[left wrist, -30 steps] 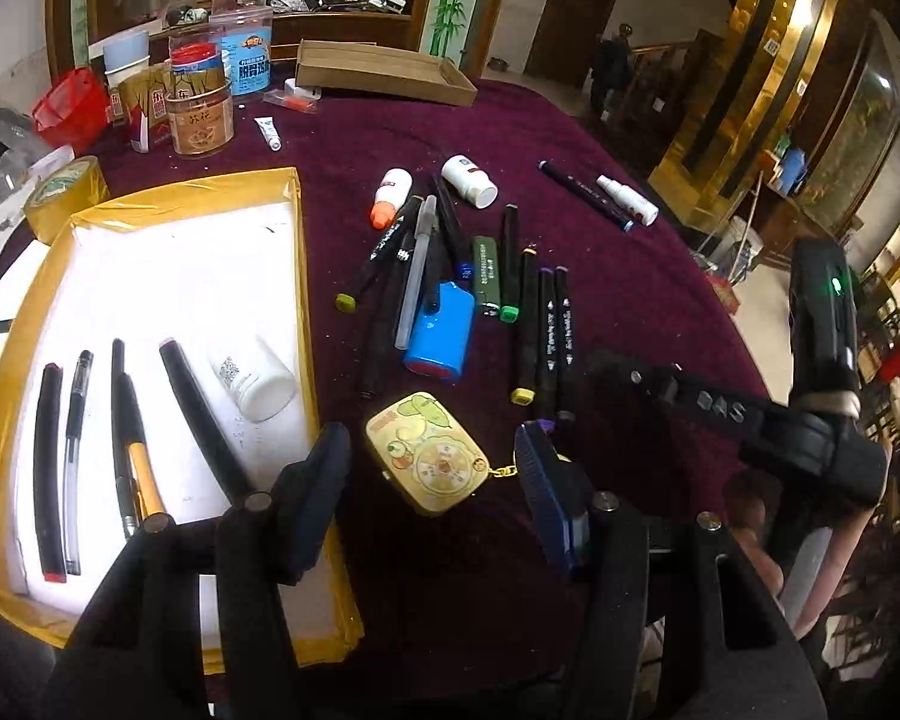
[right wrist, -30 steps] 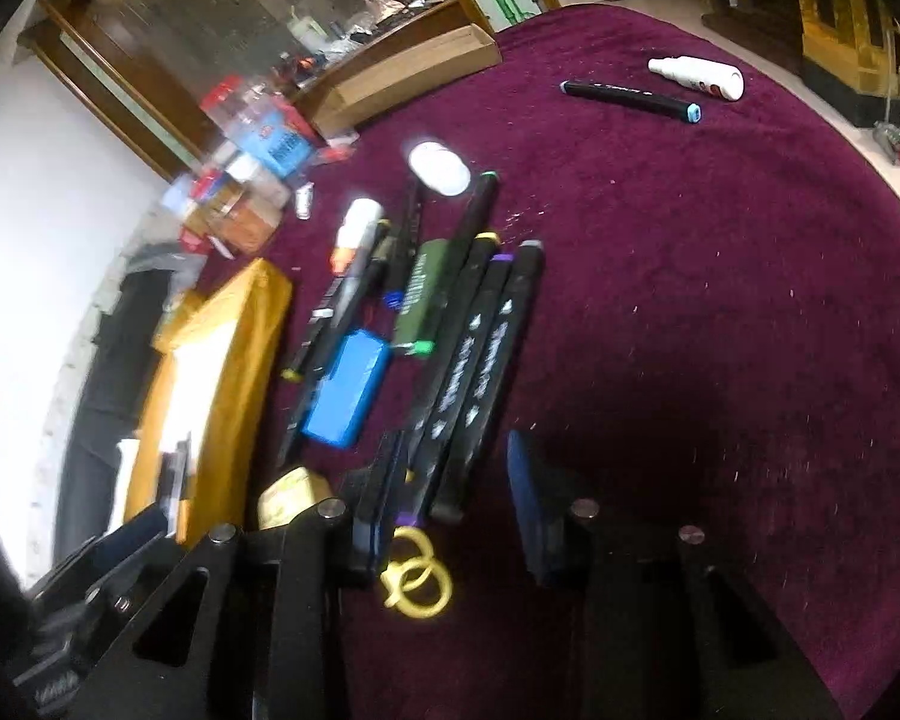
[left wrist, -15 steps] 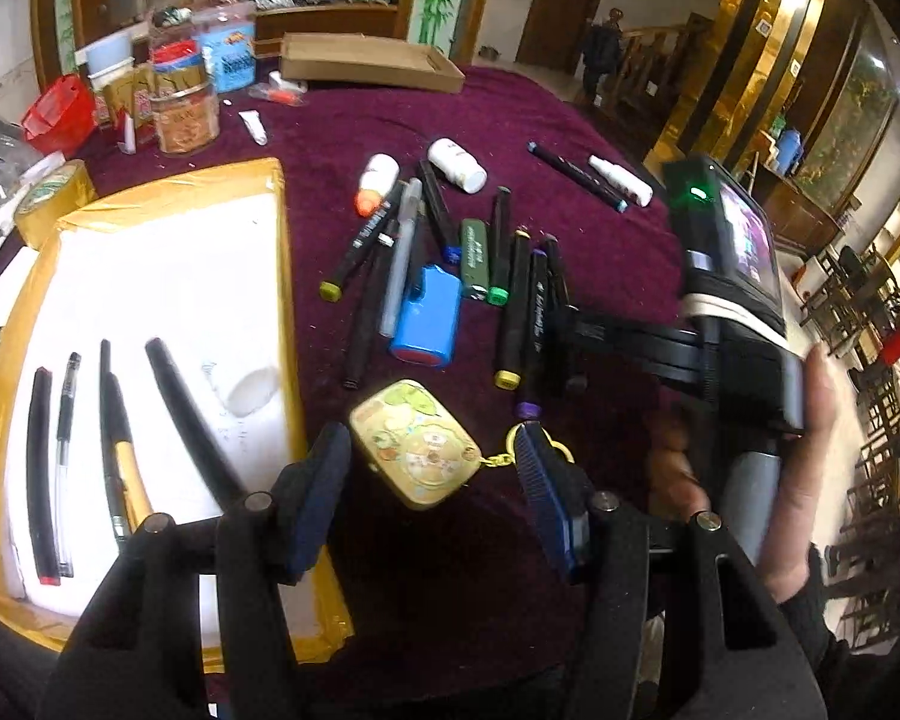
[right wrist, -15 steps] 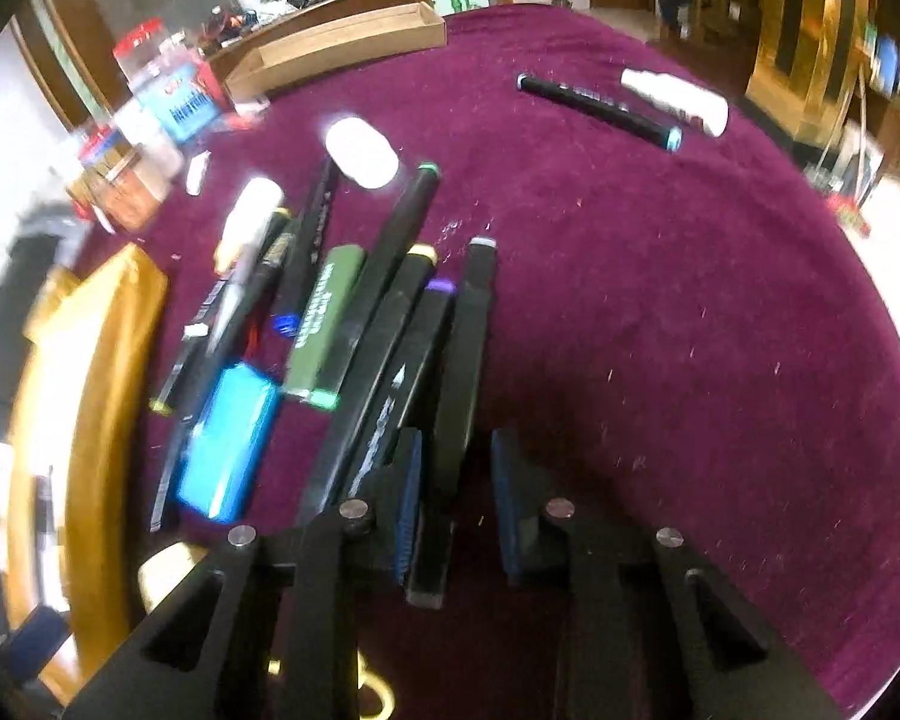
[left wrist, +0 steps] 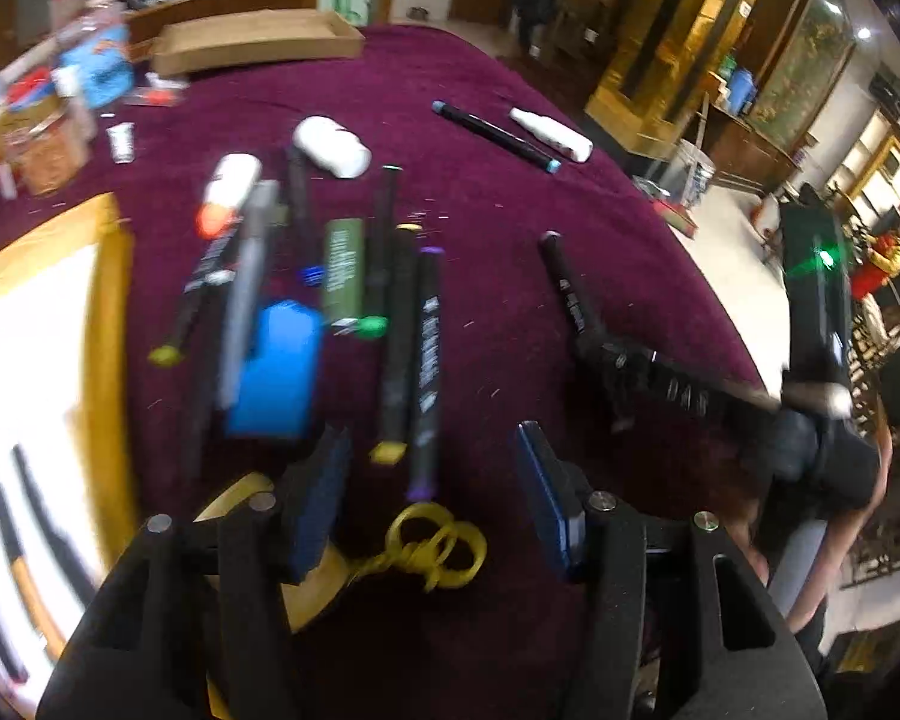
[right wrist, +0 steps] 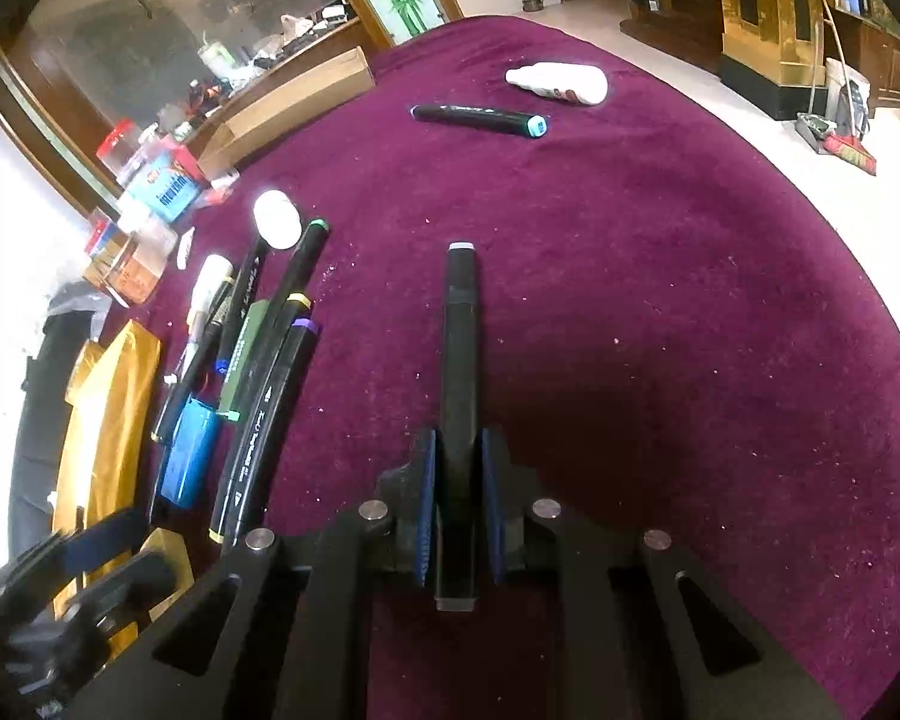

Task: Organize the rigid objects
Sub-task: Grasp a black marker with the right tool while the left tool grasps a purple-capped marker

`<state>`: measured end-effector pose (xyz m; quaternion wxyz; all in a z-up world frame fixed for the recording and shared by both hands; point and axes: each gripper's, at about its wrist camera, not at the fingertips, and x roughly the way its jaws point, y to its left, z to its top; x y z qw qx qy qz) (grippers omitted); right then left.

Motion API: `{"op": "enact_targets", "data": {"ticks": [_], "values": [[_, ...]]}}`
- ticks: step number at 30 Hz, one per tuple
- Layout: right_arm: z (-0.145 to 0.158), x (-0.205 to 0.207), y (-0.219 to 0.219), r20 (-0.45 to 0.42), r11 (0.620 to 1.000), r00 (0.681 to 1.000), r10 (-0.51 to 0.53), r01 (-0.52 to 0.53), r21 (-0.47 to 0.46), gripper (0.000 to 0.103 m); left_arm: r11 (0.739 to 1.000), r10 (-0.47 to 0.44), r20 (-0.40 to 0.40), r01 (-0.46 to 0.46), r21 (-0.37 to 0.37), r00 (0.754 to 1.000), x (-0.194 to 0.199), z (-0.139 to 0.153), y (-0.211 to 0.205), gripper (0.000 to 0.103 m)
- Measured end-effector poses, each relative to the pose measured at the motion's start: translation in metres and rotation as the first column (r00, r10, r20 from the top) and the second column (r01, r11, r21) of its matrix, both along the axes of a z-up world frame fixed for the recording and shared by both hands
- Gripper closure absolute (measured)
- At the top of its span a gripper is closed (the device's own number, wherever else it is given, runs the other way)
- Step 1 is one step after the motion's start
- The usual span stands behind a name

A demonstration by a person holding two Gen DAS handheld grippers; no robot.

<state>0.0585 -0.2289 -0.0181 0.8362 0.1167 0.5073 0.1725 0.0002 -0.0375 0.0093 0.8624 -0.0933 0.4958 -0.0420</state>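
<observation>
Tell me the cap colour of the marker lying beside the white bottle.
Light blue cap; clearest in the right wrist view.

Black marker [right wrist: 461, 396] with grey end caps, clamped lengthwise between blue pads, above maroon cloth [right wrist: 660, 276]

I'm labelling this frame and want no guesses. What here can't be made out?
- Yellow case, left wrist view: mostly hidden behind the left gripper; its decoration cannot be seen.
- Pens in the white tray, left wrist view: blurred and cut off by the edge.
- Black marker clamped in the right gripper, right wrist view: no print shows.
</observation>
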Motion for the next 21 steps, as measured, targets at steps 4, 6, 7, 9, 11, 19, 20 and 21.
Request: {"op": "enact_targets", "data": {"ticks": [4,6,7,9,11,19,20,21], "values": [[-0.003,-0.003,-0.003,0.015,1.000,1.000,-0.012,0.011,0.028,0.090,0.998,-0.014,-0.026,0.016,0.067,1.000,0.028,-0.012,-0.013,0.061],[-0.006,0.001,-0.007,0.001,0.997,1.000,-0.016,0.015,0.072,0.090,0.997,-0.028,-0.048,0.032,0.075,0.998,0.039,-0.020,-0.017,0.064],[-0.007,0.002,-0.007,-0.003,0.996,1.000,-0.015,0.015,0.084,0.090,0.995,-0.029,-0.055,0.034,0.089,0.998,0.044,-0.024,-0.020,0.067],[-0.007,0.004,-0.006,-0.005,0.996,1.000,-0.008,0.009,0.090,0.090,0.991,-0.023,-0.048,0.030,0.133,0.999,0.047,-0.025,-0.023,0.070],[-0.006,0.004,-0.005,-0.005,0.996,1.000,-0.009,0.009,0.089,0.090,0.993,-0.028,-0.053,0.034,0.109,0.998,0.048,-0.024,-0.023,0.075],[-0.008,0.005,-0.005,-0.006,0.995,1.000,-0.005,0.006,0.100,0.090,0.985,-0.048,-0.098,0.063,0.163,0.994,0.062,-0.035,-0.033,0.075],[-0.008,0.005,-0.005,-0.006,0.995,1.000,-0.005,0.005,0.099,0.090,0.984,-0.045,-0.121,0.065,0.165,0.992,0.064,-0.039,-0.033,0.076],[-0.007,0.003,-0.005,-0.006,0.995,1.000,-0.007,0.007,0.100,0.089,0.981,-0.040,-0.100,0.058,0.183,0.994,0.061,-0.038,-0.035,0.080]]}}
